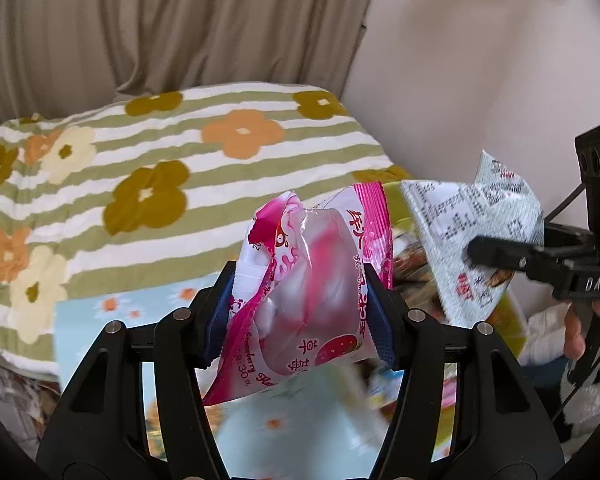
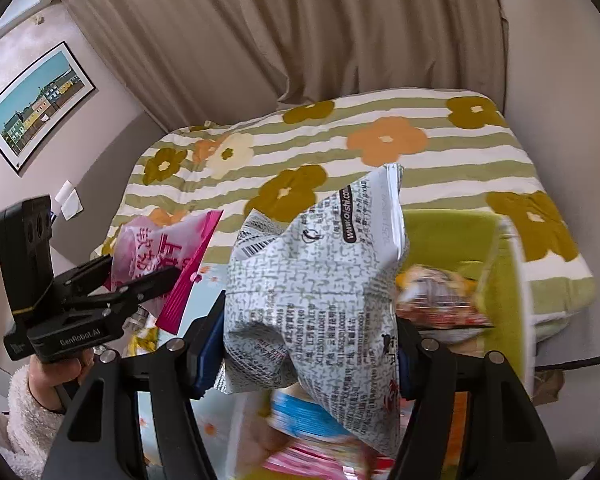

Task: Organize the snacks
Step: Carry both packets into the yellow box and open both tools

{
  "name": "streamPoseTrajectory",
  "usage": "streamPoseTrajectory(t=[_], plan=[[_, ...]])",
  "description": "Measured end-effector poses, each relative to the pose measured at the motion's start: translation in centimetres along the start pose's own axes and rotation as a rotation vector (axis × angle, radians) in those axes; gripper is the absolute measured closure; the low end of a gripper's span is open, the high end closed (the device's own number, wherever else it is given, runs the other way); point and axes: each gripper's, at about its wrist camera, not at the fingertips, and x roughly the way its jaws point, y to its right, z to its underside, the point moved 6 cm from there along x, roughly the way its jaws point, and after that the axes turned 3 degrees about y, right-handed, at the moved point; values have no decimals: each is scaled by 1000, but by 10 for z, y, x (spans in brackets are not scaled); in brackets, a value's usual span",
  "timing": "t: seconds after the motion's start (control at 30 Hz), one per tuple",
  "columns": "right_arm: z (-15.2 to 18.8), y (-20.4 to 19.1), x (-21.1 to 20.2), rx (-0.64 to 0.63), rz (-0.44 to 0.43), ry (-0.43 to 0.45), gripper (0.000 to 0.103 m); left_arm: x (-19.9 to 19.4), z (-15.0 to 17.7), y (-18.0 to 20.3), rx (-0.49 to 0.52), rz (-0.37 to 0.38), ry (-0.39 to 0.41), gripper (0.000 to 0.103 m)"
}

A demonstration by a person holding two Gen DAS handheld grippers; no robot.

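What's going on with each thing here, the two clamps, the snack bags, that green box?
Left gripper: shut on the pink strawberry snack bag.
Pink strawberry snack bag: held in the air, crumpled.
Right gripper: shut on the white printed snack bag.
White printed snack bag: held in the air, puffy, sealed as far as shows.
Green open-topped box: open, a snack packet inside.
Beige curtain: drawn.

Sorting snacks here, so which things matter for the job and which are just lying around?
Job: pink strawberry snack packet in left gripper; white printed snack bag in right gripper; green bin.
Lying about: flowered striped bedspread; framed picture; beige curtain.
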Motion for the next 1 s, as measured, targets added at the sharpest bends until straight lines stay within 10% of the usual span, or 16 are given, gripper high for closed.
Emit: streamPoseTrajectory(t=[0.43,0.53,0.6,1.0], plan=[[10,72,-3,60,25,-40,41,92,-11,59,-1,15,-141,47],[12,81,-2,77,31,-53,41,109,-12,59,-5,-2,-171,36],[11,85,0,77,36,-59,41,114,-13,60,6,-16,-173,0],[23,85,6,42,58,-99,41,77,9,35,-56,-24,-122,1]])
